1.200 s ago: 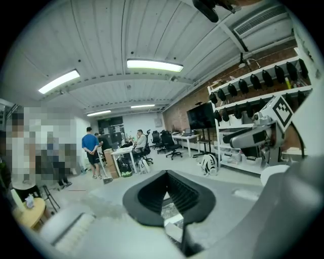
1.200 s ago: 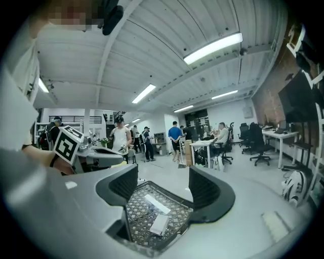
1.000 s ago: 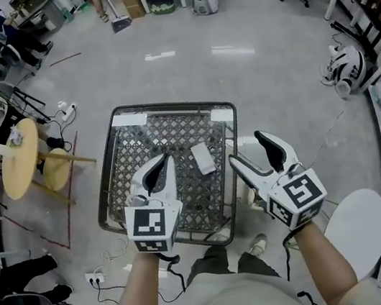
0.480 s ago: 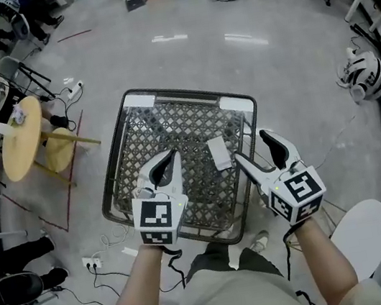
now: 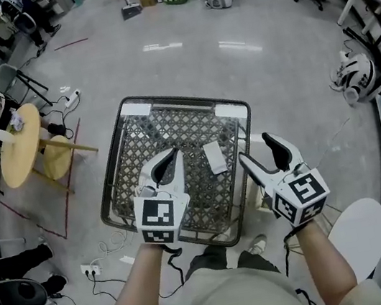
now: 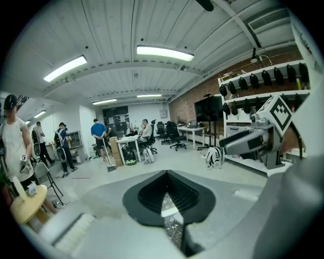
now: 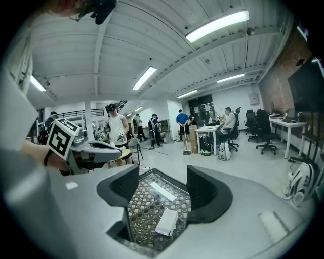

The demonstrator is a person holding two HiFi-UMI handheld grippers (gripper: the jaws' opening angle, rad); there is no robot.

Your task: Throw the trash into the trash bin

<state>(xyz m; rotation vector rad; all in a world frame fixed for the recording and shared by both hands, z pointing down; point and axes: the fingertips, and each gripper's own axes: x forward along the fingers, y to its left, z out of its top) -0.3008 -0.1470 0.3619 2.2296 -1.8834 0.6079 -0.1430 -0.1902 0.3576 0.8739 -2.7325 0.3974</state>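
Head view: the white box (image 5: pixel 215 158) lay flat on the wire basket (image 5: pixel 181 101), between my left gripper (image 5: pixel 170 156) and right gripper (image 5: pixel 257 149), touching neither.
Left gripper view: my jaws were pressed together, empty.
Right gripper view: my jaws were wide but closing, with nothing between the pads; the box lay beyond them.
Handling: probably light, stiff cardboard; I'd pinch it across its long edges.

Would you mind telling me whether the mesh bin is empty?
Not empty: a white box lies on the floor of the mesh bin.
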